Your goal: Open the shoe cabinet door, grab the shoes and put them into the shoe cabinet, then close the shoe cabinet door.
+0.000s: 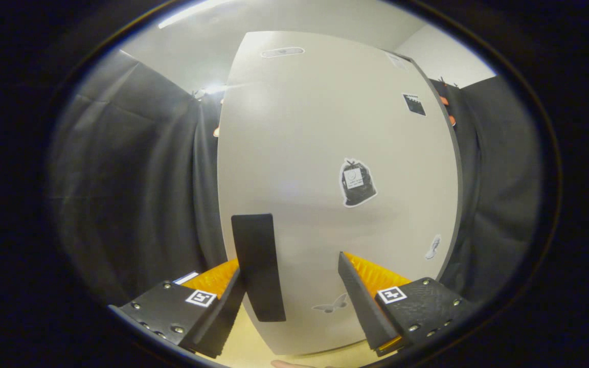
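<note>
Pale grey cabinet door (335,153) stands flat ahead, its dark handle (257,266) beside the left finger; gripper (292,286) spread apart, grasping nothing, poised to hook it

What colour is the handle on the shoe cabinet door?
Black, against the off-white door; the handle stands by one finger of the open gripper, in the gripper view.

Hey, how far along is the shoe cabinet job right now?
Early or late: the cabinet door looks closed. In hand: the open gripper straddles the black handle, which sits by one finger. I see no shoes, so I can't tell whether they're stowed.
</note>
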Demonstrator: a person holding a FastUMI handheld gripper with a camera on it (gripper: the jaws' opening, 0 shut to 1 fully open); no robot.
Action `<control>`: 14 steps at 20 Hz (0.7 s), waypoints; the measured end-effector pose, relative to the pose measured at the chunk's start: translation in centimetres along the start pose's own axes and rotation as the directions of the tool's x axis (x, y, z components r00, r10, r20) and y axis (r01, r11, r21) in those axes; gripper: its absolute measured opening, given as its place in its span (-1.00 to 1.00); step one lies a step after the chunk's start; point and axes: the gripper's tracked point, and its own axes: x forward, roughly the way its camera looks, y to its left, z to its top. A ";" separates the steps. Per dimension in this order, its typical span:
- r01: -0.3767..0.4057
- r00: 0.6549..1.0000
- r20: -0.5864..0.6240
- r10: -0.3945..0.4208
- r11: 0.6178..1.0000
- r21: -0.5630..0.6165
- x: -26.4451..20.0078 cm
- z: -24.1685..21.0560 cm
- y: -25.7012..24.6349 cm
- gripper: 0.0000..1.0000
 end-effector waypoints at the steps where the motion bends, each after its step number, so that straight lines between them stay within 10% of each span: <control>1: 0.003 1.000 0.001 -0.003 1.000 0.002 0.3 -0.1 0.1 0.97; 14: 0.019 1.000 0.008 -0.020 1.000 0.000 4.1 -0.6 1.3 0.97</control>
